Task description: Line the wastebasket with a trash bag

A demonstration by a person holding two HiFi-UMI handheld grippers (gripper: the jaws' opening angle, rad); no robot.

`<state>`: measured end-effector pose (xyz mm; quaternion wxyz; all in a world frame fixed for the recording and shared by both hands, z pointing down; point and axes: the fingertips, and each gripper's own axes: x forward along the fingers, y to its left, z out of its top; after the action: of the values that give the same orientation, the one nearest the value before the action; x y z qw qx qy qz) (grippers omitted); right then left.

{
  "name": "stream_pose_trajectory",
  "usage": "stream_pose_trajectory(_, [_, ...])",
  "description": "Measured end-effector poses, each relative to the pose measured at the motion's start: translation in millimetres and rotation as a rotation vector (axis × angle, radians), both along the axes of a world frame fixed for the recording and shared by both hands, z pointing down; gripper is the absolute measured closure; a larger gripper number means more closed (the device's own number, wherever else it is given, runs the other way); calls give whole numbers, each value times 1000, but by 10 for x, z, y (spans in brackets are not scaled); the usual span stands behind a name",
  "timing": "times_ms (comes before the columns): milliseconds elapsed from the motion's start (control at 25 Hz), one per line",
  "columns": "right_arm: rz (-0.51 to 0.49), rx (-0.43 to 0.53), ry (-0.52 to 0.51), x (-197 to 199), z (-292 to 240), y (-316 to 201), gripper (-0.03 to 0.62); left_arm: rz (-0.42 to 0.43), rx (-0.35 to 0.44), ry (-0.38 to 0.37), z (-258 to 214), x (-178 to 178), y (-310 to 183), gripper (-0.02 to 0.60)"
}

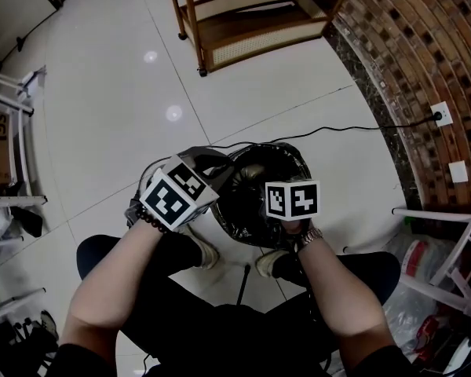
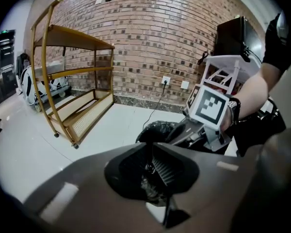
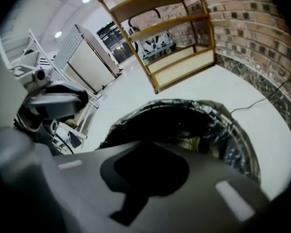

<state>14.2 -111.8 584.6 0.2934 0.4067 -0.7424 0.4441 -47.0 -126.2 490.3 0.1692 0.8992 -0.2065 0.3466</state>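
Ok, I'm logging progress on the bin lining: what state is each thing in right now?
Trash bag: open inside the basket, edge folded over the rim.
Wastebasket: upright on the floor, lined.
Left gripper: shut on a fold of the bag.
Right gripper: at the near rim; jaws' state unclear.
Wall plug: in its socket.

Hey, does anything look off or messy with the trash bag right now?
Nothing visibly spilled or torn. The trash bag lies crumpled, unevenly bunched around its opening, the left claw pinching a fold. A tan patch shows inside; I cannot tell what.
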Motion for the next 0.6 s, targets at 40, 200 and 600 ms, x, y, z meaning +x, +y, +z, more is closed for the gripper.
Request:
stream_pose_trajectory(40, [-5,26,-9,6,-129,22,592,15,0,12,-34,43,48,546])
stream_pose_trajectory(200, [-34,141,-7,90,-544,144,592,84,-1,26,-111,208,325,578])
stream_pose_trajectory(600, [17,262,1,321,-869,503,592,-64,23,89,-119,495,828,578])
